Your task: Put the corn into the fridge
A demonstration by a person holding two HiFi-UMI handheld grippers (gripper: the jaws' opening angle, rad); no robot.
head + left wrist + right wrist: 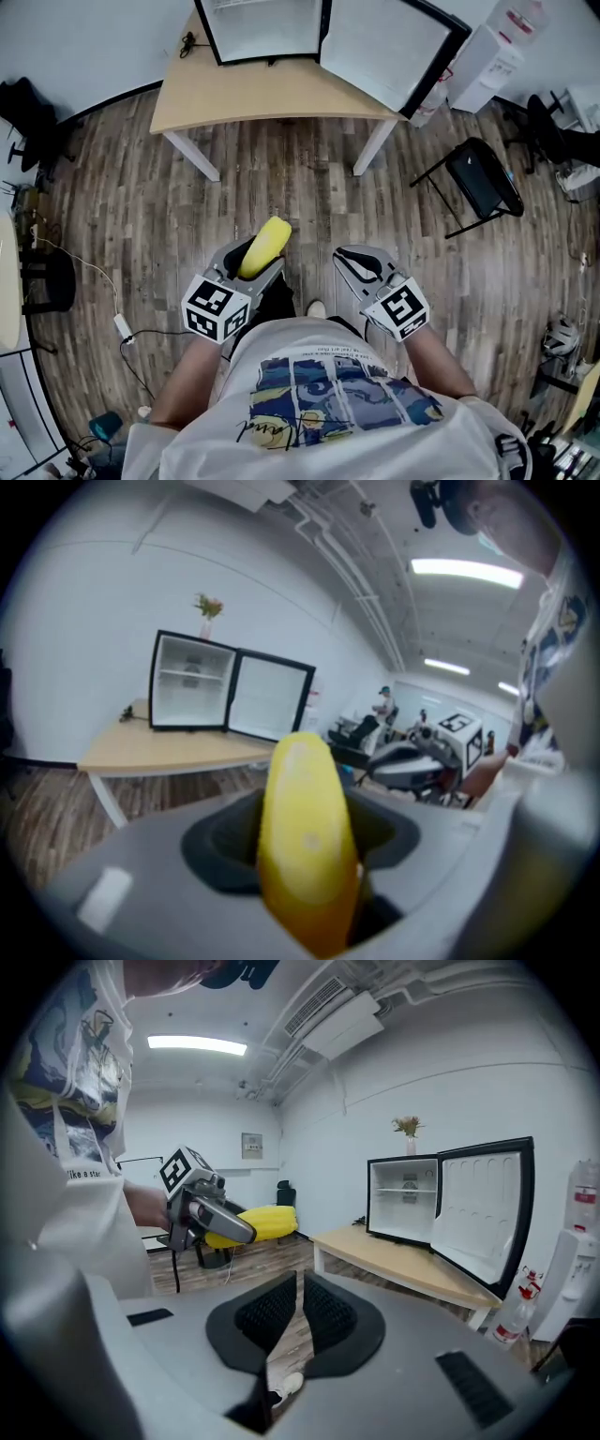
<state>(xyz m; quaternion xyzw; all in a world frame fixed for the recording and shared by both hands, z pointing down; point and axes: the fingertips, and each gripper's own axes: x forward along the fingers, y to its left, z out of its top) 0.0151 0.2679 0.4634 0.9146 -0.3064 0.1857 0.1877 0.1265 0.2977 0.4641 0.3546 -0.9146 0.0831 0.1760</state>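
corn [265, 246]: 1 | fridge [262, 28]: 1 | table [244, 94]: 1 | grippers [253, 261] [349, 257]: 2

Bright ceiling light strips [466, 571] overhead lit the room evenly. Both gripper views curved into dark edges; the corn [305, 841] between the jaws was blurred.

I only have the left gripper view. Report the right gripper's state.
Observer: The right gripper has its jaws together, with nothing between them.
Operator: Now check the floor on the person's left.
Observer: A white power adapter on a cable lies on the wooden floor there.
Operator: Describe the grip from the side.
Observer: The left gripper clamps the yellow corn cob near its rear; its front part sticks out past the tips.
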